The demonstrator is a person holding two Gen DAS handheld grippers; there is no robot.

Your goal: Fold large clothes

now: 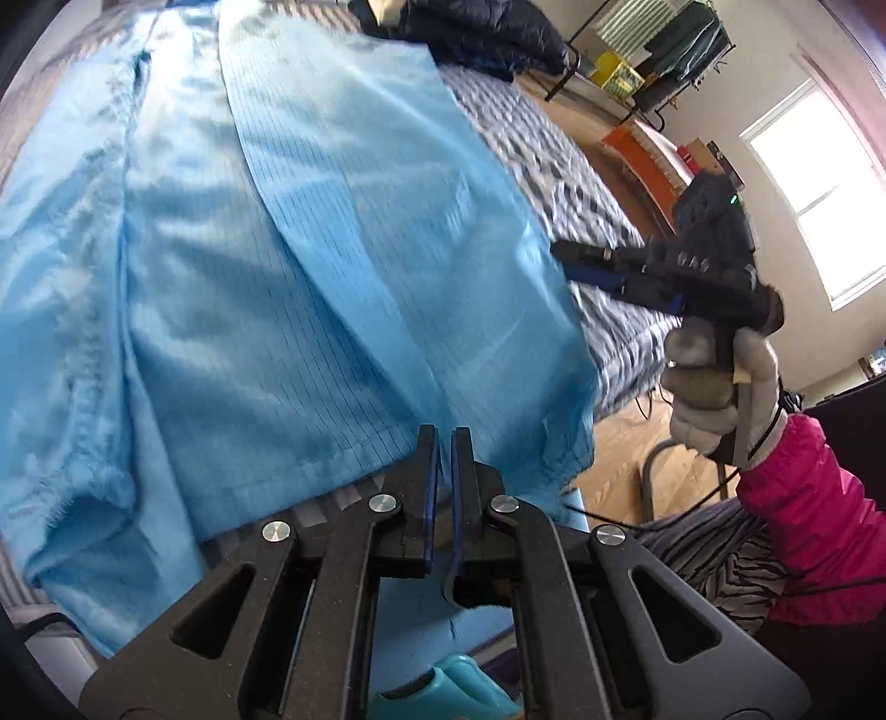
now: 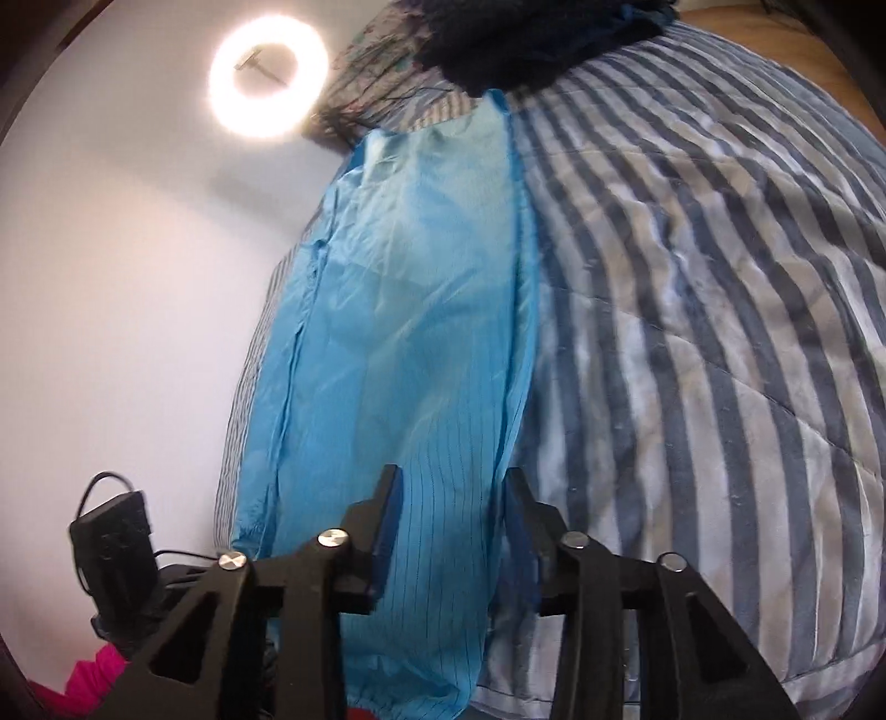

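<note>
A large light-blue garment [image 1: 288, 266] with thin dark stripes lies spread on the striped bedspread [image 1: 581, 183]. My left gripper [image 1: 444, 437] is shut on the garment's near hem. My right gripper [image 2: 451, 487] is open, its two fingers on either side of the garment's [image 2: 410, 343] near edge, with cloth between them. In the left wrist view the right gripper [image 1: 570, 260] sits at the garment's right edge, held by a grey-gloved hand [image 1: 714, 387] with a pink sleeve.
The blue-and-white striped bedspread [image 2: 692, 310] covers the bed. A dark pile of clothes [image 1: 482, 33] lies at the far end of the bed. A clothes rack [image 1: 664, 50], an orange object [image 1: 642, 160] and a window [image 1: 814, 188] stand to the right. A ring light [image 2: 266, 83] glows.
</note>
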